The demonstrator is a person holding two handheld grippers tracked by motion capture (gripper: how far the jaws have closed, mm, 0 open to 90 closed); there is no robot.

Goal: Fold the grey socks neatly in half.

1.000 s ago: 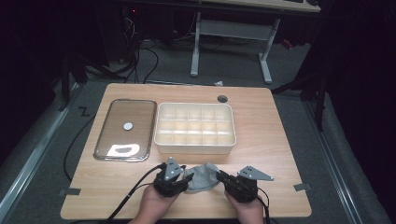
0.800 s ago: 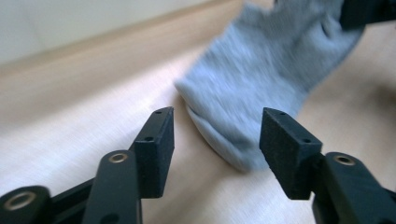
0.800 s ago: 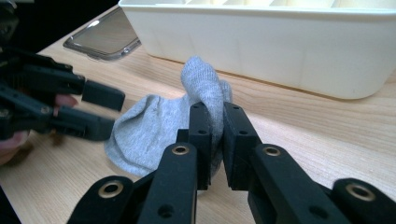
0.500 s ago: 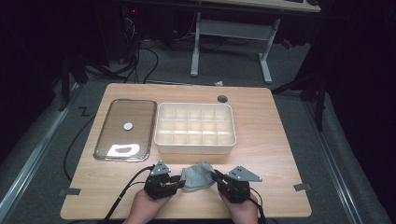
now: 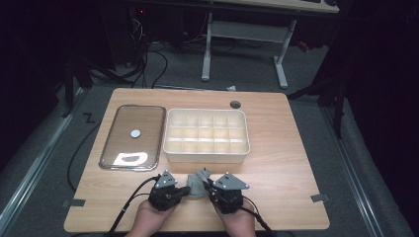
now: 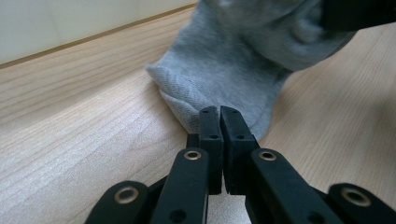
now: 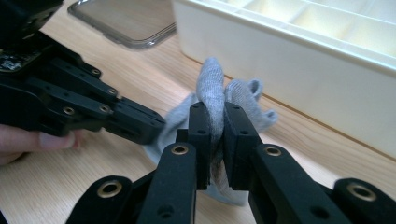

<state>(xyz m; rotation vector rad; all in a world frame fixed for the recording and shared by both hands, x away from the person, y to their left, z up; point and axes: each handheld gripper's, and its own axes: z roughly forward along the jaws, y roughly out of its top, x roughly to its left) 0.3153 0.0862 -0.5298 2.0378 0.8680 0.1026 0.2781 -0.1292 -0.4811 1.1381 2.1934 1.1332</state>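
Near the bench's front edge, both grippers pinch the grey sock (image 6: 224, 65): left gripper (image 6: 219, 114) apparently at its edge, right gripper (image 7: 215, 122) bunching fabric, probably to fold it.

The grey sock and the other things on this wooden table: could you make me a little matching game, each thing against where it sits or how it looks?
Things:
1. grey knitted sock
2. cream plastic box with many small compartments
3. clear rectangular lid with a round white knob
4. small dark round hole in the table top

Places or states:
A. flat on the table, left of the box
B. near the far table edge, behind the box
C. bunched up, pinched by the left gripper and the right gripper
D. open at mid-table, nothing inside

Pairs: 1-C, 2-D, 3-A, 4-B
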